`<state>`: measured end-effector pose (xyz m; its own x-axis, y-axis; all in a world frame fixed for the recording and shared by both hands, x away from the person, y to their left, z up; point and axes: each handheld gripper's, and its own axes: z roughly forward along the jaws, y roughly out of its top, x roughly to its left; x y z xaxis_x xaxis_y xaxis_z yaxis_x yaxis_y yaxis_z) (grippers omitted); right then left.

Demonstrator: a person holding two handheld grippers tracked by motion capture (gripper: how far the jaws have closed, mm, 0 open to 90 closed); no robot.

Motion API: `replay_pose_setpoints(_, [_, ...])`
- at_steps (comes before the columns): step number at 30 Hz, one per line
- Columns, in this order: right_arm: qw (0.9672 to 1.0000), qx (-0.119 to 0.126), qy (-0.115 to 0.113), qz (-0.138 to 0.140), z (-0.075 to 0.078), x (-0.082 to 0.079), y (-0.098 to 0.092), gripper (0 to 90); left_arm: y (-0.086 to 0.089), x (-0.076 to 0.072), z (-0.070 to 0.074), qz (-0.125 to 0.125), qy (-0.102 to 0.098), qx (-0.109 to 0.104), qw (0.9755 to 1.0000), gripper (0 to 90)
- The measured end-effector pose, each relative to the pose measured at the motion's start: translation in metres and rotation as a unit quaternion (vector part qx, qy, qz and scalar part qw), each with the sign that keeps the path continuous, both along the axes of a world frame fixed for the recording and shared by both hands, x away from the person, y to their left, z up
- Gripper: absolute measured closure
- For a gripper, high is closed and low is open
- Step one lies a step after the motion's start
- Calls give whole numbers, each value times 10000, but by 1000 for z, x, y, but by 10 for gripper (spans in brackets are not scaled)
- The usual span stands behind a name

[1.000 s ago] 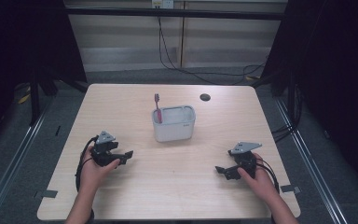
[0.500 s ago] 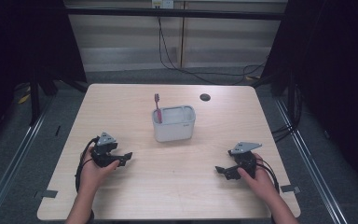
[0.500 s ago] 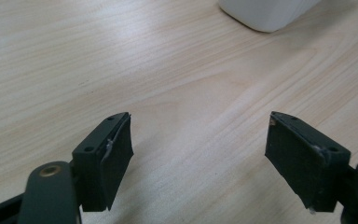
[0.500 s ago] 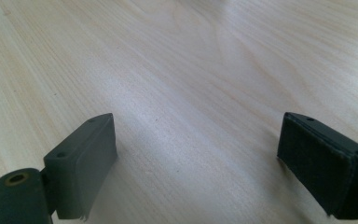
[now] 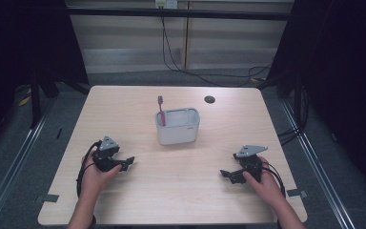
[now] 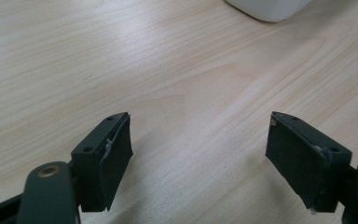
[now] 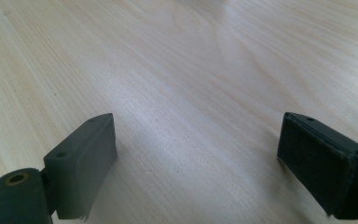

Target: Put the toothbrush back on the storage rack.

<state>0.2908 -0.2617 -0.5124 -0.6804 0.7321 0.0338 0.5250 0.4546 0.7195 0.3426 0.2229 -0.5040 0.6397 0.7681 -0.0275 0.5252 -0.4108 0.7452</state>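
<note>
High view: your left gripper point(image 5: 124, 163) and right gripper point(image 5: 228, 174) both rest low over the table point(image 5: 124, 109), each pointing inward toward the other, with bare wood between them. The white holder point(image 5: 177, 126) stands ahead of both, closer to the left gripper and off to its right. It is a tub split into compartments, and a pink toothbrush point(image 5: 161, 109) stands upright in the left end, head up, leaning slightly on the wall. The other compartments look empty, though their floors are partly hidden by the rim. A small dark disc point(image 5: 209, 99) lies well beyond the holder.

If you go for the toothbrush, I judge the left gripper the better choice. Lift it, turn it toward the holder, and come down on the handle above the rim, so the jaws clear the wall. Pinch across the handle's narrow faces and draw straight up, or the light tub may tip.

Left gripper view: your jaws stand wide apart with nothing between them but wood. The holder's rounded base point(image 6: 268, 9) sits ahead and to the right.

Right gripper view: the jaws are spread just as wide and hold nothing, with plain tabletop ahead of them.
</note>
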Motion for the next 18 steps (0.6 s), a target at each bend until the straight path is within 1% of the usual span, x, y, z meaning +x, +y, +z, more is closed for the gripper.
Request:
replay_pose_setpoints(3, [10000,0,-1,1,0,0,0,111,0,0,0,12,-32,24,10000,223])
replay_pose_setpoints(4, [10000,-1,0,0,0,0,0,110,0,0,-1,36,-20,-10,10000,221])
replay_pose_setpoints(6, [10000,-1,0,1,0,0,0,110,1,0,-1,46,-34,28,10000,220])
replay_pose_setpoints(7, [10000,-1,-1,1,0,0,0,110,0,-1,-1,67,-37,1,10000,220])
replay_pose_setpoints(10, [10000,-1,-1,1,0,0,0,110,1,-1,-2,-16,-3,60,10000,220])
replay_pose_setpoints(15, [10000,-1,-2,2,0,0,0,110,0,0,-5,-47,5,128,9999,219])
replay_pose_setpoints(18, [10000,-1,-2,2,0,0,0,110,0,0,-5,-20,17,120,9999,215])
